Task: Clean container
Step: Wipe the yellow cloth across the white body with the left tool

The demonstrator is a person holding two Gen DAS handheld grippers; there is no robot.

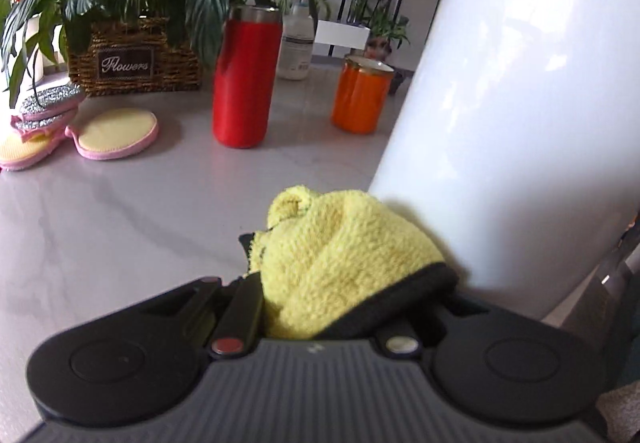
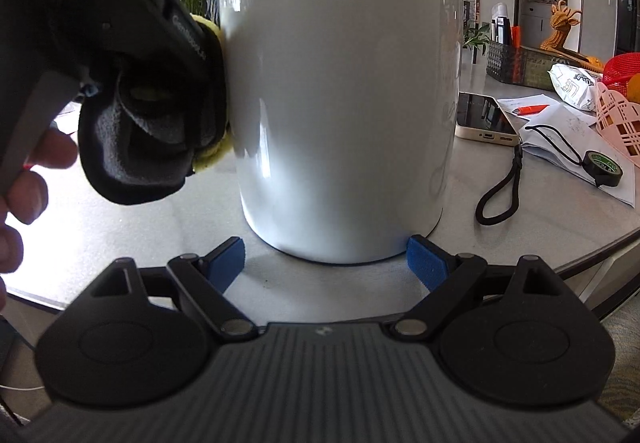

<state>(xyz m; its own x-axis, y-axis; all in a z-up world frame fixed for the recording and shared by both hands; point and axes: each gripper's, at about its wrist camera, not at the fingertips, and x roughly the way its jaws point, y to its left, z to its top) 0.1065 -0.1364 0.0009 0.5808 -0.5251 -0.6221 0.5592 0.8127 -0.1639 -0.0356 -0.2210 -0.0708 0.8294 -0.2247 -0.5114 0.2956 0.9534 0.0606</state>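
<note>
A tall white container [image 2: 344,91] stands on the grey table [image 2: 120,227] and fills the middle of the right wrist view. My right gripper [image 2: 326,255] has its jaws spread wide, with the blue pads [image 2: 426,263] against the container's rounded base on either side. My left gripper [image 1: 320,259] is shut on a bunched yellow cloth [image 1: 332,255] with a black edge. It presses the cloth against the container's [image 1: 516,111] lower left wall. In the right wrist view the left gripper [image 2: 200,91] shows from the side, with yellow cloth [image 2: 212,159] peeking out at the wall.
Behind stand a red tumbler [image 1: 244,79], an orange cup [image 1: 362,97], a wicker flower basket [image 1: 132,59] and round scrub pads [image 1: 116,133]. To the right lie a phone [image 2: 486,119], a black strap [image 2: 500,187], a tape roll [image 2: 604,167], papers and a pink basket [image 2: 618,119]. A hand [image 2: 28,179] holds the left gripper.
</note>
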